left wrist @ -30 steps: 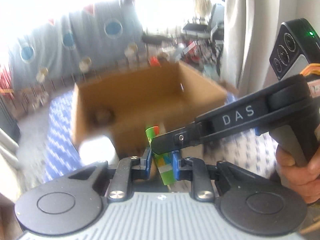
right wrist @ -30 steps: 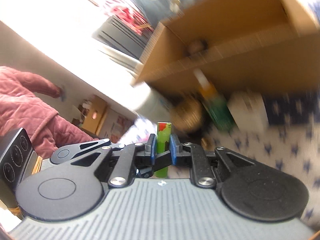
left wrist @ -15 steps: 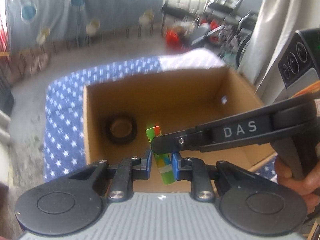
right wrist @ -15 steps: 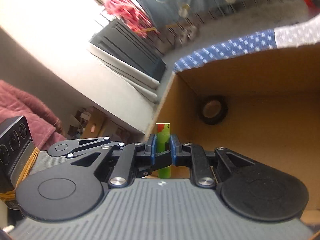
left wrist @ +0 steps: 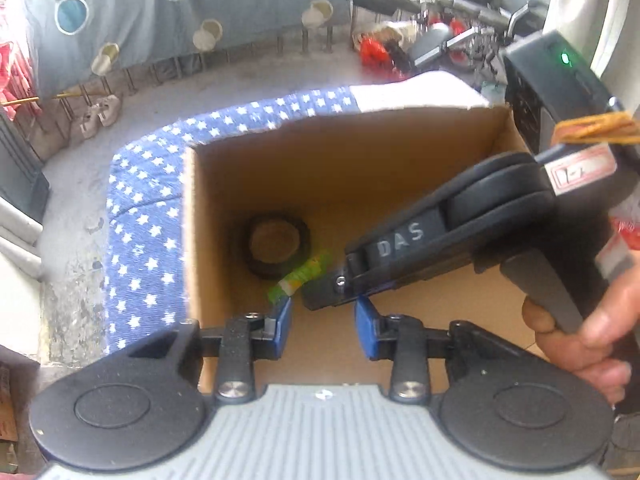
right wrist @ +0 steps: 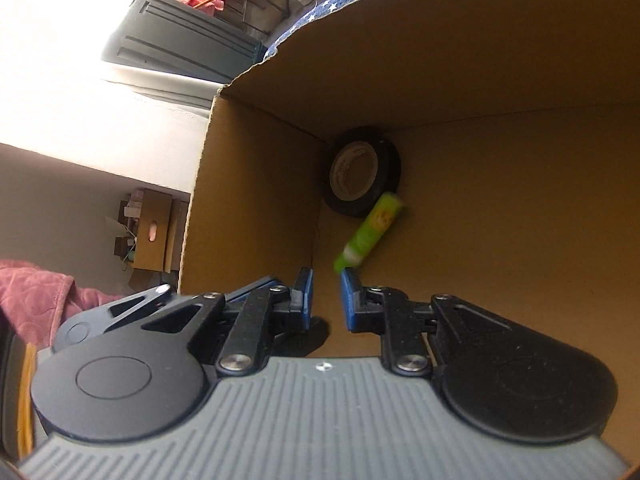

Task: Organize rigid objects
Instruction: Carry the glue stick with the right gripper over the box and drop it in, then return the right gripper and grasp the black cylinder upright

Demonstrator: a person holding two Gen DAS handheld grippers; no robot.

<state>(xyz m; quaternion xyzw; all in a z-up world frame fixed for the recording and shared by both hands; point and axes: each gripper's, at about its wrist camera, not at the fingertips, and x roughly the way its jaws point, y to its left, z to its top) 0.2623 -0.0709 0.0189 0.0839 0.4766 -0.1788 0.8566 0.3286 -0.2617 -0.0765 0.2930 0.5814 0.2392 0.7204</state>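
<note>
An open cardboard box [left wrist: 380, 168] holds a black tape roll [left wrist: 276, 270] near its left wall. A green tube [left wrist: 302, 276] lies slanted and blurred just below the roll. My left gripper [left wrist: 323, 322] hangs over the box's near edge; its jaws are opening with nothing between them, and the tube's lower end lies by the left pad. My right gripper [left wrist: 320, 300] reaches in from the right. In the right wrist view the right gripper [right wrist: 326, 292] is inside the box [right wrist: 260, 200]. Its pads stand a narrow gap apart and hold nothing. The tube [right wrist: 370, 232] rests beyond them against the roll [right wrist: 348, 208].
The box sits on a blue cloth with white stars [left wrist: 140, 220], with grey floor to the left. A person's hand [left wrist: 580, 320] grips the right gripper's handle. Outside the box are a dark cabinet [right wrist: 180, 52], a small cardboard carton [right wrist: 152, 236] and a pink garment [right wrist: 32, 292].
Both grippers were shut on the same green tube above the box. The tube has dropped beside the tape roll and both pairs of pads stand apart. The right gripper has sunk into the box.
</note>
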